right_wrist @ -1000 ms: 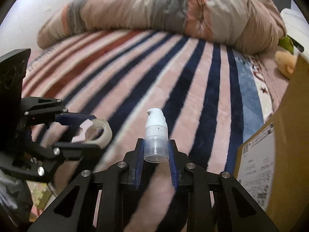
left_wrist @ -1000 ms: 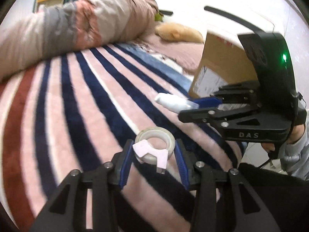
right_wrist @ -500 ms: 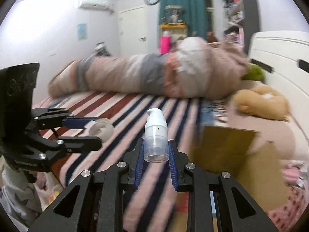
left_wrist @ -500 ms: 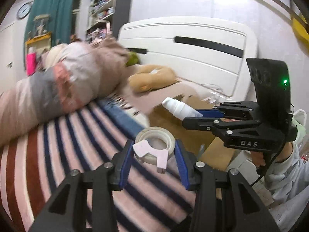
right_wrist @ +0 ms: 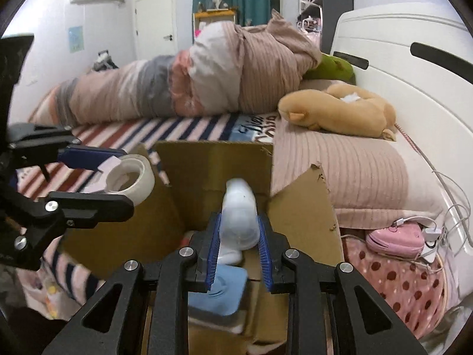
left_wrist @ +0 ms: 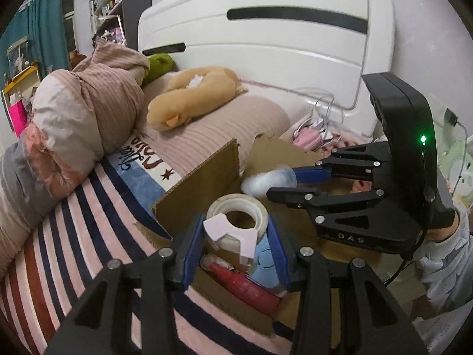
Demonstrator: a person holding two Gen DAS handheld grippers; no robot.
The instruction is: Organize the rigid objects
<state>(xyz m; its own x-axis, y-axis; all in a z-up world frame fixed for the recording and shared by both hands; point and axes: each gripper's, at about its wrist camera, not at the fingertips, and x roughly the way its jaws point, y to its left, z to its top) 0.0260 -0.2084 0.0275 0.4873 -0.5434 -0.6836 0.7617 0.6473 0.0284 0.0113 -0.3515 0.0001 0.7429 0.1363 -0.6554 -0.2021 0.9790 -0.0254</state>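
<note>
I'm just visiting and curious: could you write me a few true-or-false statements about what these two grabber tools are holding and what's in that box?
1. The left gripper holds a roll of clear tape. True.
2. The right gripper is empty. False: its blue pads clamp a white pump bottle.
3. The open brown cardboard box is empty. False: a red bottle and a light blue item lie inside.
4. A tan plush toy lies on the pillow. True.
5. Both grippers hang above the box. True.
</note>
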